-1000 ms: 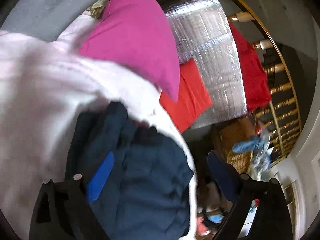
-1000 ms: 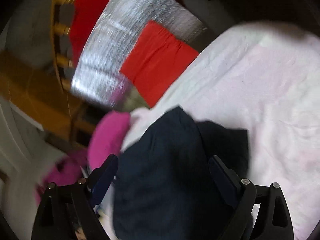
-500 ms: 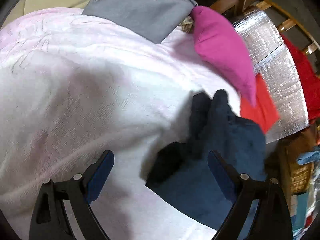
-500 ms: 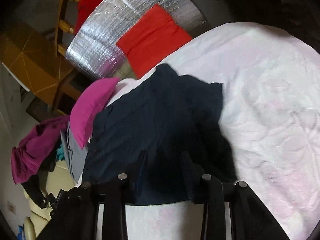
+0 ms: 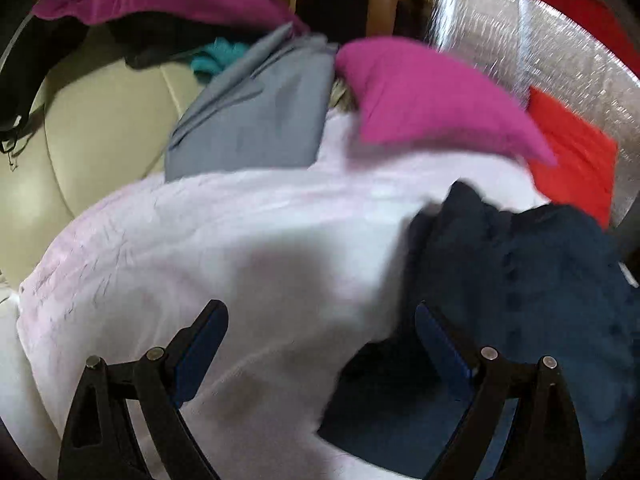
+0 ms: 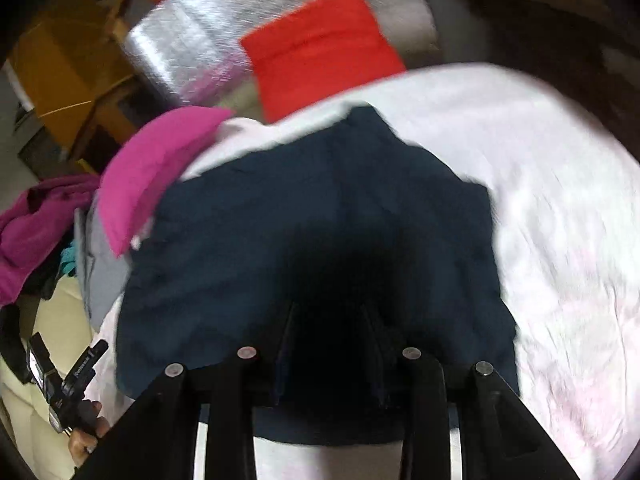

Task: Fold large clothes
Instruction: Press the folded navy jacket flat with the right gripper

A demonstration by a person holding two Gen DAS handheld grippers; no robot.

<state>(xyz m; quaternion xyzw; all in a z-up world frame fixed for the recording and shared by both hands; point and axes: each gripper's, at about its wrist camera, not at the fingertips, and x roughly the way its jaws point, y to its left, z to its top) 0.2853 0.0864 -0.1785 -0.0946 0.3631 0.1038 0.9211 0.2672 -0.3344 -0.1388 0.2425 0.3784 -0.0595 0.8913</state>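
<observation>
Left gripper (image 5: 320, 344) backed off navy garment (image 6: 312, 240); right gripper (image 6: 328, 344) clamped

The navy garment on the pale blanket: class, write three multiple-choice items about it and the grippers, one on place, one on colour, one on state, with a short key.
1. Where does the navy garment lie?
A. On the pale pink blanket
B. On the silver foil mat
C. On the cream sofa

2. What colour is the cushion beside the garment's far left corner?
A. Green
B. Magenta
C. Yellow

3. How do the grippers stand?
A. Both open
B. Both shut
C. Left gripper open, right gripper shut on the garment

Key:
1 A, blanket shows around the garment's edges.
2 B, the cushion is bright magenta in both views.
3 C, the left fingers are spread wide over blanket and garment; the right fingers pinch the garment's near edge.
</observation>
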